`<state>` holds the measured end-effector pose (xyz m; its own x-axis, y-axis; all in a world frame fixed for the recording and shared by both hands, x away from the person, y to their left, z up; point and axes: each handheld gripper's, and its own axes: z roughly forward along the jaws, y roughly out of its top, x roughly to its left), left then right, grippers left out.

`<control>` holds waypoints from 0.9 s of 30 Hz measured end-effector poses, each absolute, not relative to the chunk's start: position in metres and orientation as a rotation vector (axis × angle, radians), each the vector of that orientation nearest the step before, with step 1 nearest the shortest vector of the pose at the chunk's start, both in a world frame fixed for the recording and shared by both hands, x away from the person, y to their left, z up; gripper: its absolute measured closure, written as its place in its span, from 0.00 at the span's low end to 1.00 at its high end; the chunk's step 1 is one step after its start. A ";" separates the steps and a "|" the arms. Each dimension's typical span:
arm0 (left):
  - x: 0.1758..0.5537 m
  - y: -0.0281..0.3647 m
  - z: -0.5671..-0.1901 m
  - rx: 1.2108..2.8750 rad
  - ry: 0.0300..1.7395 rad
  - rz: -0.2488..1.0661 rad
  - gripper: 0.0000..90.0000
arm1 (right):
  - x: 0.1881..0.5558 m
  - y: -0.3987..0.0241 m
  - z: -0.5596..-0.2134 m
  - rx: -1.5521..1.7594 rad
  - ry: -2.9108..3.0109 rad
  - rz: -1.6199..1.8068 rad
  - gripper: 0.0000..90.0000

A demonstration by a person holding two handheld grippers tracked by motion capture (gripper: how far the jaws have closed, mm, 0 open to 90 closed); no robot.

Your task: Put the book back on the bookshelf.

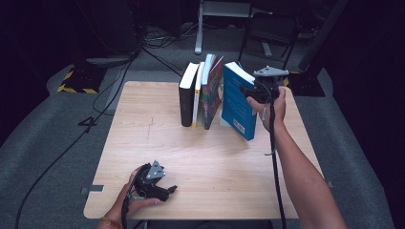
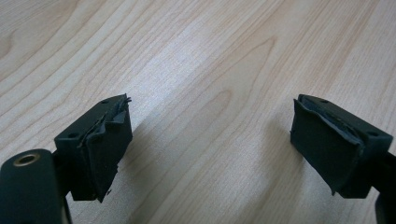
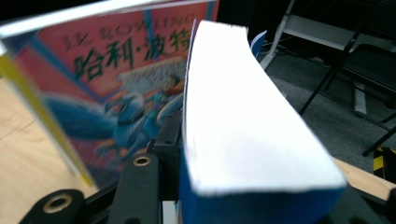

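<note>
At the near left corner of the wooden table [image 1: 143, 143] the left gripper [image 1: 167, 190] rests low over the bare wood, its jaws spread wide with nothing between them, as the left gripper view confirms; it looks idle for this step. Toward the far middle of the table stands a short row of books: a black book [image 1: 186, 100], a thin yellow-edged book [image 1: 197, 95] touching it, and a colourful illustrated book [image 1: 212, 93] leaning on those. Just to the right, the blue book [image 1: 236, 102] is tilted, its top tipped away from the row and its lower end down near the table beside the illustrated one. The right gripper [image 1: 253, 88] has it clamped at the upper edge; in the right gripper view the white page block [image 3: 243, 116] sits squarely between the jaws, partly closed around its thickness. The step in hand appears to be standing this book into the row. Next, it likely needs tipping upright and easing leftward until it rests against the illustrated cover before the jaws let go, lest it topple.
</note>
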<state>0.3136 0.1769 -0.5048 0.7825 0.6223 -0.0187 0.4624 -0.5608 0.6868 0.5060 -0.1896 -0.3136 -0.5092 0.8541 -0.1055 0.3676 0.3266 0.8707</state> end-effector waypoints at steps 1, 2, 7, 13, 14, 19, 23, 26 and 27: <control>0.314 0.177 -0.505 2.267 0.801 0.293 0.14 | 0.502 -0.191 -0.315 1.067 2.032 1.120 0.66; 0.314 0.177 -0.505 2.266 0.802 0.293 0.14 | 0.498 -0.193 -0.317 1.062 2.035 1.118 0.66; 0.314 0.176 -0.505 2.265 0.807 0.293 0.14 | 0.482 -0.202 -0.325 1.040 2.060 1.125 0.66; 0.315 0.175 -0.505 2.269 0.803 0.298 0.14 | 0.468 -0.210 -0.330 1.035 2.065 1.117 0.66; 0.315 0.175 -0.505 2.269 0.803 0.298 0.14 | 0.467 -0.211 -0.331 1.036 2.055 1.108 0.65; 0.315 0.175 -0.505 2.269 0.802 0.296 0.14 | 0.466 -0.215 -0.331 1.047 2.067 1.098 0.63; 0.315 0.175 -0.505 2.269 0.801 0.296 0.14 | 0.471 -0.218 -0.326 1.036 2.127 1.093 0.58; 0.315 0.175 -0.505 2.269 0.802 0.295 0.14 | 0.474 -0.216 -0.321 1.025 2.145 1.091 0.57; 0.315 0.175 -0.505 2.270 0.801 0.297 0.14 | 0.475 -0.215 -0.320 1.023 2.148 1.093 0.56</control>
<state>0.3151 0.1754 -0.5048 0.7825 0.6224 -0.0157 0.4615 -0.5629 0.6857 0.4747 -0.2148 -0.3197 -0.5812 0.8068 -0.1061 0.3894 0.3902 0.8343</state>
